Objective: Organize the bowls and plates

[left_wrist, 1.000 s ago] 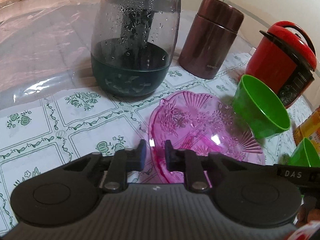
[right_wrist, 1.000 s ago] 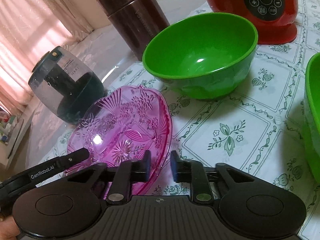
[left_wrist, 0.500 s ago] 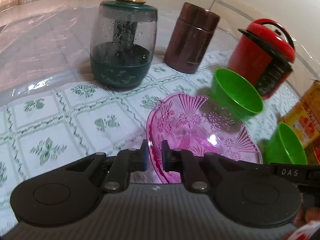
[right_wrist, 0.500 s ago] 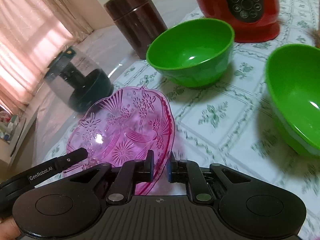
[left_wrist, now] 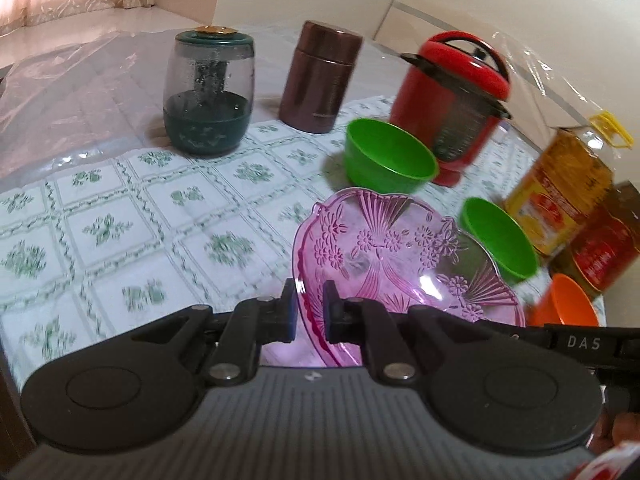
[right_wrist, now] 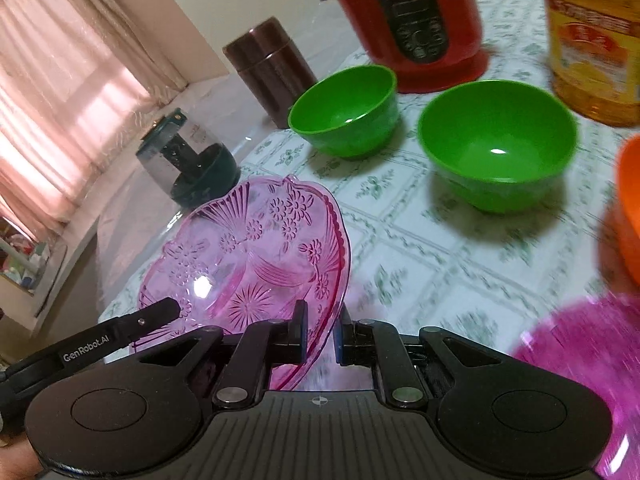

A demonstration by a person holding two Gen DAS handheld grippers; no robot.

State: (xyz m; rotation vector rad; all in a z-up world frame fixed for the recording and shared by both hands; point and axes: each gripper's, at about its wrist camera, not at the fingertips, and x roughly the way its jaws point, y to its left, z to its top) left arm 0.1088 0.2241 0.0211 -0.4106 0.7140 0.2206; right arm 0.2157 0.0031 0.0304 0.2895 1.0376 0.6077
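Note:
A clear pink glass plate [left_wrist: 400,256] with a flower pattern is held up above the table by both grippers. My left gripper [left_wrist: 307,312] is shut on its near left rim. My right gripper [right_wrist: 322,334] is shut on the opposite rim of the same plate [right_wrist: 248,256]. Two green bowls [right_wrist: 346,114] [right_wrist: 498,144] stand on the cloth beyond; they also show in the left wrist view [left_wrist: 390,158] [left_wrist: 498,236]. An orange bowl [left_wrist: 566,304] sits at the right. A second pink plate [right_wrist: 588,356] lies blurred at the lower right.
A green-based water jar [left_wrist: 210,92], a brown canister [left_wrist: 322,78] and a red rice cooker [left_wrist: 454,96] stand along the far side. Oil bottles [left_wrist: 560,196] stand at the right. The flowered tablecloth [left_wrist: 120,224] covers the near table.
Both grippers have lifted the pink plate up and back from the table. More of the table has come into view, with the second green bowl, the orange bowl and the oil bottles.

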